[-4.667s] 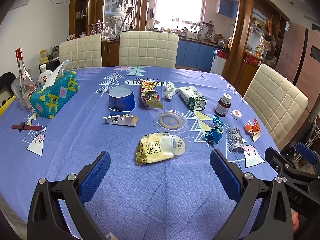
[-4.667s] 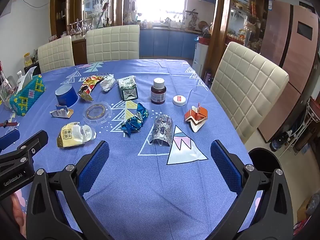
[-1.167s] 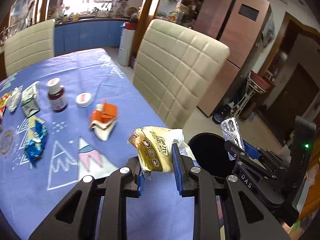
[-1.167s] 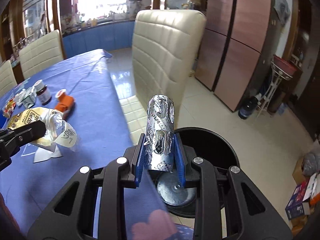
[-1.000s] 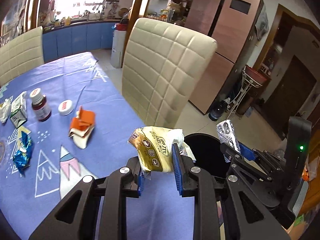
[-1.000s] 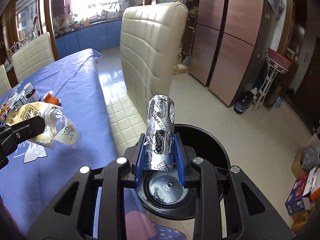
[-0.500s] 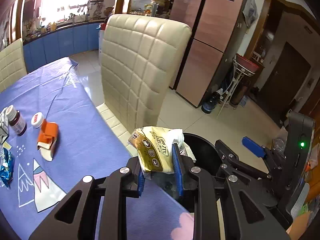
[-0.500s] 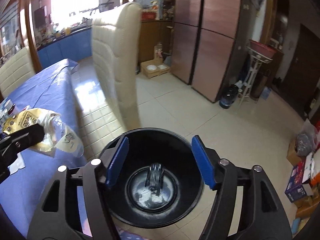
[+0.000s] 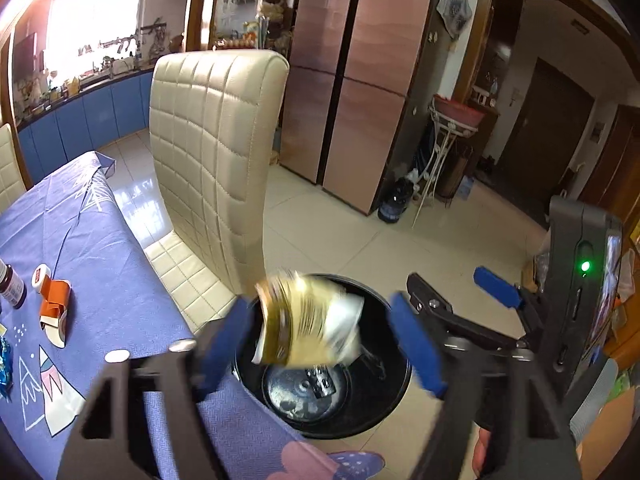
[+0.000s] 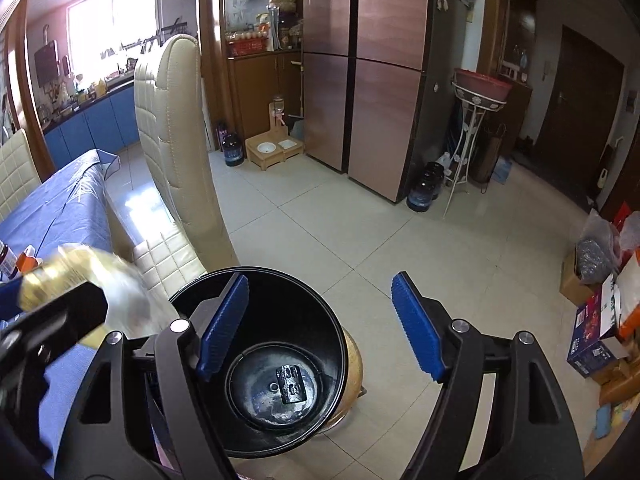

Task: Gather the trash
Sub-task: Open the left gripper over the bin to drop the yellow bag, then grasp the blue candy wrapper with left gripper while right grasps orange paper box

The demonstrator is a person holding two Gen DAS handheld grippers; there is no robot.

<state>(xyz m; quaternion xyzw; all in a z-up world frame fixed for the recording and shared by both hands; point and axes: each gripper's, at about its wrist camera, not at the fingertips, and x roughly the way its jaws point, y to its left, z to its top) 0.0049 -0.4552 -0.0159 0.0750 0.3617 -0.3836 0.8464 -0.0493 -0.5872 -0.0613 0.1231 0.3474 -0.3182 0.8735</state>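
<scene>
Left tongs [image 9: 320, 344] have just been opening, blue pads spread wide, and the yellow snack bag [image 9: 308, 320] sits blurred between them, touching neither pad, right over the mouth of the black bin [image 9: 384, 412]. In the right wrist view the same bag [image 10: 92, 276] shows as a yellow and white smear at the left edge, just beside the bin's rim.

Right tongs [image 10: 320, 320] have just been opening too, and nothing is between their pads. Straight below them the bin [image 10: 320, 320] stands on the tiled floor, hard against the near edge of the surface [image 9: 100, 280]. A silver foil wrapper [image 10: 291, 384] lies flat on the bin's bottom, and the left view shows it [image 9: 322, 384] there as well.

On the blue cloth near the surface's left edge, an orange and white carton [image 9: 54, 308] lies on its side; just beyond it are a small white cap [image 9: 40, 274] and a brown bottle [image 9: 10, 286]. A scrap of blue wrapper [image 9: 4, 356] peeks in at the frame's left edge.

Farther back, a cream padded chair [image 9: 216, 152] stands at the surface's side, then the copper-coloured fridge [image 9: 352, 80] against the far wall.
</scene>
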